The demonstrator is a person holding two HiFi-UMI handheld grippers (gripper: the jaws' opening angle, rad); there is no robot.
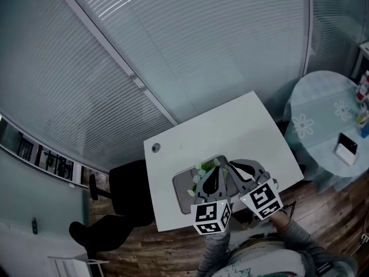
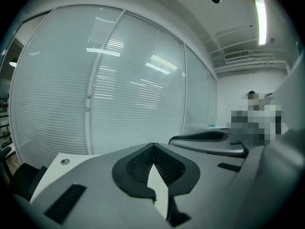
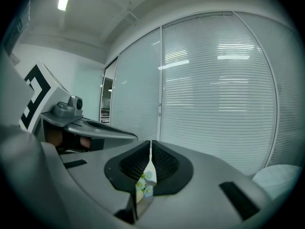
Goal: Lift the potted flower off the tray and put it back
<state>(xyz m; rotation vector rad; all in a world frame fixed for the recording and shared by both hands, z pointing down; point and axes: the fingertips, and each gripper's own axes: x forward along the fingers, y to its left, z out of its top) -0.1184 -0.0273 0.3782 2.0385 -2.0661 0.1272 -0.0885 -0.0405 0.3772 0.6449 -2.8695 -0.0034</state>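
The potted flower, small white blooms on green leaves, stands on the grey tray on the white table. My left gripper hovers right beside the flower, over the tray's right part, jaws shut and empty. My right gripper sits just to its right, also shut with nothing in it. In the left gripper view the left gripper is pressed closed, with the right gripper's arm alongside. Below the closed right gripper, the right gripper view shows a few blooms of the flower. The pot itself is hidden.
Glass walls with blinds enclose the far side. A black chair stands left of the table, which has a cable grommet. A round table with a floral cloth and a small white box sits at the right.
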